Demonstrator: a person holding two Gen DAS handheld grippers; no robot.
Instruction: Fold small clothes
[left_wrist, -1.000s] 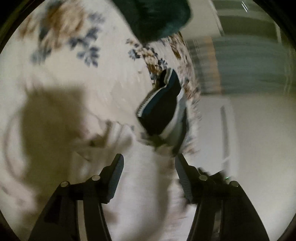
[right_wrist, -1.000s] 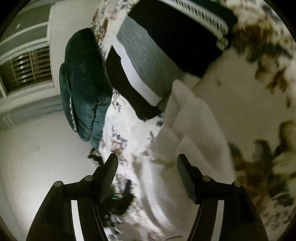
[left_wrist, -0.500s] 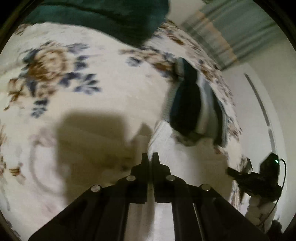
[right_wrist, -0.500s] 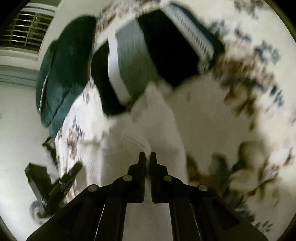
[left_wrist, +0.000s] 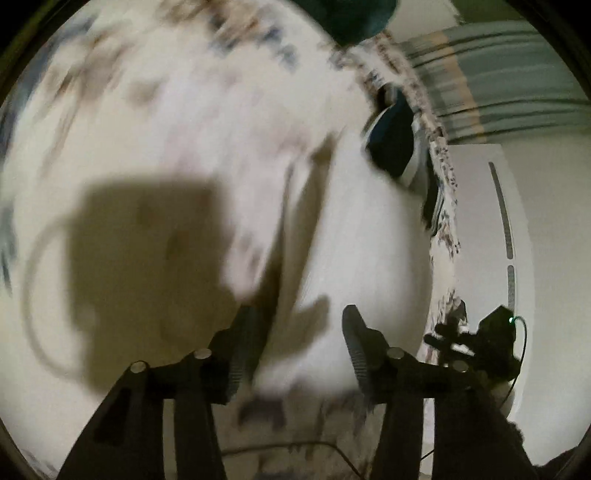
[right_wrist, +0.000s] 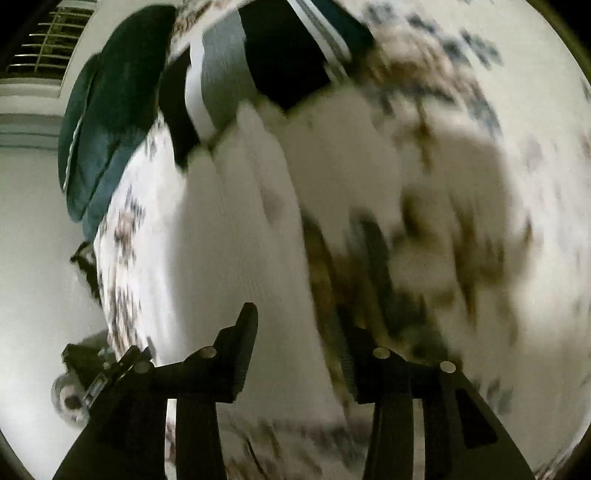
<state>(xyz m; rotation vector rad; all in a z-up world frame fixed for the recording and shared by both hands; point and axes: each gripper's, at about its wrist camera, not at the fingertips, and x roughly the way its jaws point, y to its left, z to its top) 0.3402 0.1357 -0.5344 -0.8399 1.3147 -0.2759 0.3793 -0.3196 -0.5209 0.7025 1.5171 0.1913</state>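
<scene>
- Lying on the cream bedspread with brown and blue flower print, the white ribbed-knit garment is the item in hand; it stretches lengthwise away from both grippers, with a long crease or folded edge running along it in the left wrist view.
- Left gripper: jaws spread wide, nothing pinched; the near end of the white garment sits between and just beyond the fingers. Whether the pads touch the cloth cannot be told through the blur.
- Right gripper: jaws likewise apart and empty, poised over the near end of the same garment; its right finger is smeared by motion blur.
- Folded dark garment with grey panel and white stripes: sits at the far end of the white one, near the bed's edge; it reads as a piece already folded and set aside.
- Dark teal velvet cushion: lies beyond the folded piece, not part of the work.
- Progress, as a judgement: one item appears finished; the white garment looks partly folded, perhaps once lengthwise, though blur prevents counting layers.
- Remaining, as a judgement: at least a crosswise fold of the white garment, then placing it with the dark piece. No further unfolded clothes are visible.
</scene>
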